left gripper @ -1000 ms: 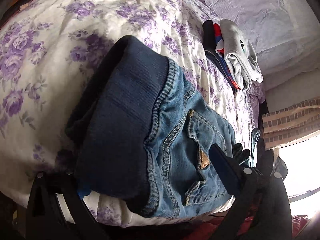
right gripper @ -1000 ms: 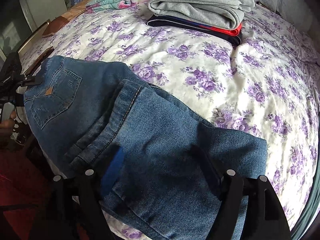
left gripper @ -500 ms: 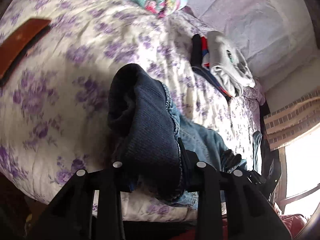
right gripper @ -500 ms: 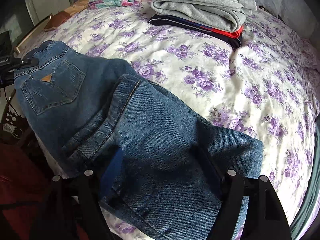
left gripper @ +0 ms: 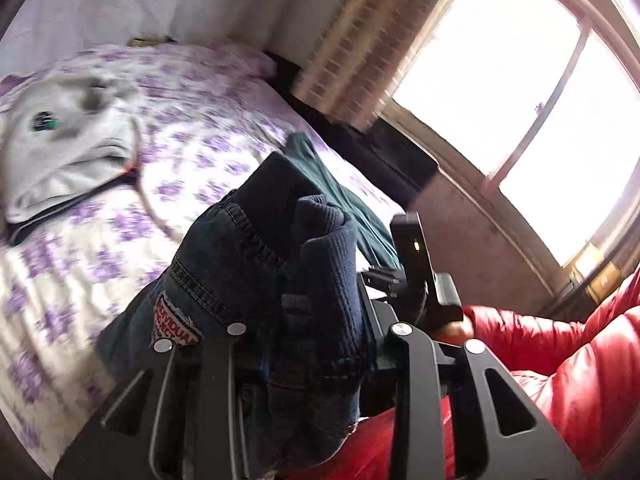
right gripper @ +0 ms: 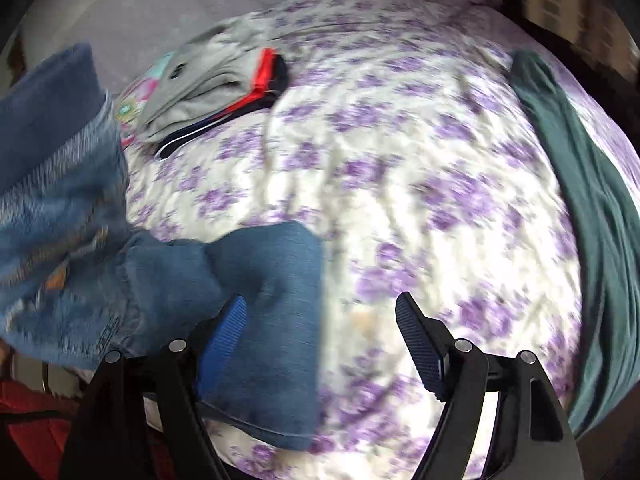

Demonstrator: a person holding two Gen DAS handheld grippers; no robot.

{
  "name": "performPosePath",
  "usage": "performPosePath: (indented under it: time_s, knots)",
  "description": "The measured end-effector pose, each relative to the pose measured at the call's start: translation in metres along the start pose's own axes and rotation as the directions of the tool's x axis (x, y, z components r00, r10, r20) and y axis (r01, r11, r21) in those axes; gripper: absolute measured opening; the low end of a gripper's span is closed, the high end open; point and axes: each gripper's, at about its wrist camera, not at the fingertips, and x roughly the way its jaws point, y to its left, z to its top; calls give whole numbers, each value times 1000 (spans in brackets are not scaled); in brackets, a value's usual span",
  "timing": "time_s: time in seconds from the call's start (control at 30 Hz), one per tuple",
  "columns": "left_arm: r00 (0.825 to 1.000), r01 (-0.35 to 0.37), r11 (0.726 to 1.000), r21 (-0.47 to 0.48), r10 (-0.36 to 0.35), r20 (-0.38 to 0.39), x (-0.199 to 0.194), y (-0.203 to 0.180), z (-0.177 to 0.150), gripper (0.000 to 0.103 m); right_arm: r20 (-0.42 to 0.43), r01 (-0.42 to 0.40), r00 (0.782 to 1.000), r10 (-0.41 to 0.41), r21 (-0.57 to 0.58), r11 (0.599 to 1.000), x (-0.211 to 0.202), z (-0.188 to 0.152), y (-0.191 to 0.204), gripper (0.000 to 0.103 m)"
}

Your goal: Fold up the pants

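The jeans [right gripper: 72,240] are half up in the air and half on the flowery bed cover [right gripper: 400,184]. The top part with the soft dark waistband [left gripper: 320,280] is bunched up and lifted near the person. The leg end [right gripper: 276,320] lies on the near side of the bed.

The left gripper [left gripper: 312,344] is squeezing the waistband tight. Its jaws have just been closing and then opened a tiny bit, with the thick cloth between them. The right gripper [right gripper: 324,344] stands wide. Its blue pad [right gripper: 224,344] lies against the leg cloth, but the other pad [right gripper: 420,348] is over bare bed cover, so it pinches nothing. (The pictures are blurry, so small things are hard to tell.)

It looks like the step now is to carry the top of the jeans over onto the legs to make a fold. To do it well, the left gripper should keep a firm hold so the fat bunch does not slip out. The right one could press the leg end flat so it does not slide along. Lay the top down slowly and line up the edges.

Farther off, on the left, sits a pile of folded clothes [right gripper: 208,80] with a gray top. A green cloth [right gripper: 592,208] lies along the right side. A red puffy sleeve [left gripper: 560,344] is near the bright window [left gripper: 520,80].
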Motion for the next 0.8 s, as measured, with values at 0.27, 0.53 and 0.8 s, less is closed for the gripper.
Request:
performPosePath:
  time_s: [0.27,0.53,0.8]
  knots:
    - [949,152,982,-114,-178,-262,80,23,2,78,136,52,987,-84,228,972,-54,-4,-61,78]
    - [981,-83,943,-323,20,-193,30,111,-3,90,137,10,990,10,-148,989,-42,29,36,80]
    - [857,-440,880,182,471,-207,82,60,-45,93,-65,8,998,-13,-89,996,16,16,18,99]
